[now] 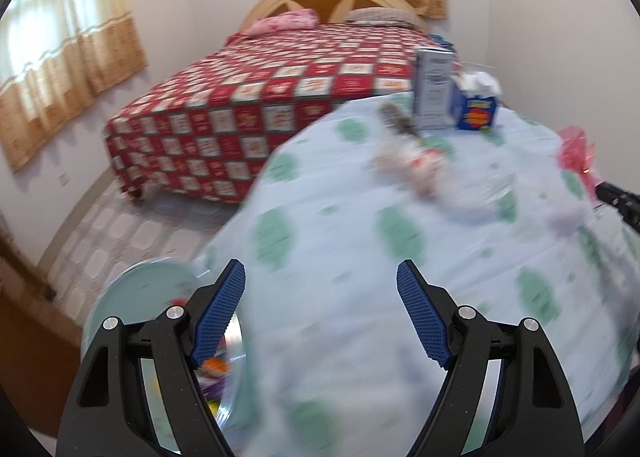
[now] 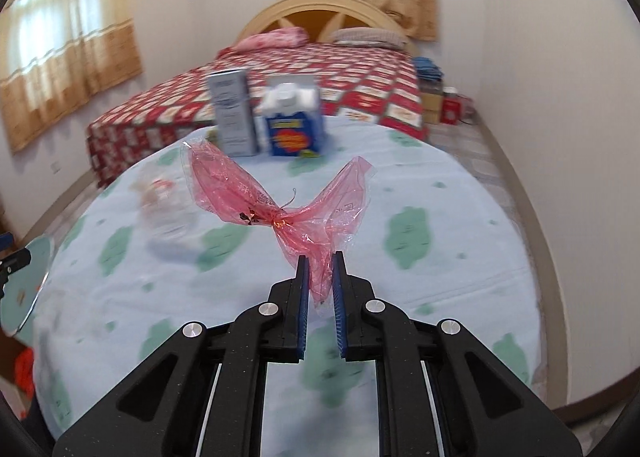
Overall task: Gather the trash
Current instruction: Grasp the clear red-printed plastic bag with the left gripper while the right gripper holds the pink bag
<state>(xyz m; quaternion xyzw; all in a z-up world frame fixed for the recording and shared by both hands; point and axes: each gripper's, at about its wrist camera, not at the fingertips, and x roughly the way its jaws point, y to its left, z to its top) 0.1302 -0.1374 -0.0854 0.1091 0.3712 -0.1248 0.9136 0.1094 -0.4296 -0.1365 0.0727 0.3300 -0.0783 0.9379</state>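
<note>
My right gripper (image 2: pixel 320 257) is shut on the tail of a crinkled red plastic wrapper (image 2: pixel 248 197), which hangs above the round table (image 2: pixel 440 277) with its pale blue, green-patched cloth. That wrapper (image 1: pixel 576 153) also shows at the right edge of the left wrist view. My left gripper (image 1: pixel 320 269) stands wide open over the table's near edge with nothing between its fingers. Just left of it sits a light blue bin (image 1: pixel 152 285) holding colourful scraps. A blurred clear and white wrapper (image 1: pixel 420 169) lies mid-table.
A tall grey carton (image 2: pixel 234 113) and a blue box (image 2: pixel 294 125) with white tissue stand at the table's far side. A dark fuzzy item (image 1: pixel 396 117) lies beside them. Beyond is a bed (image 1: pixel 280 89) with a red checked cover. Boxes (image 2: pixel 436 97) are stacked by the wall.
</note>
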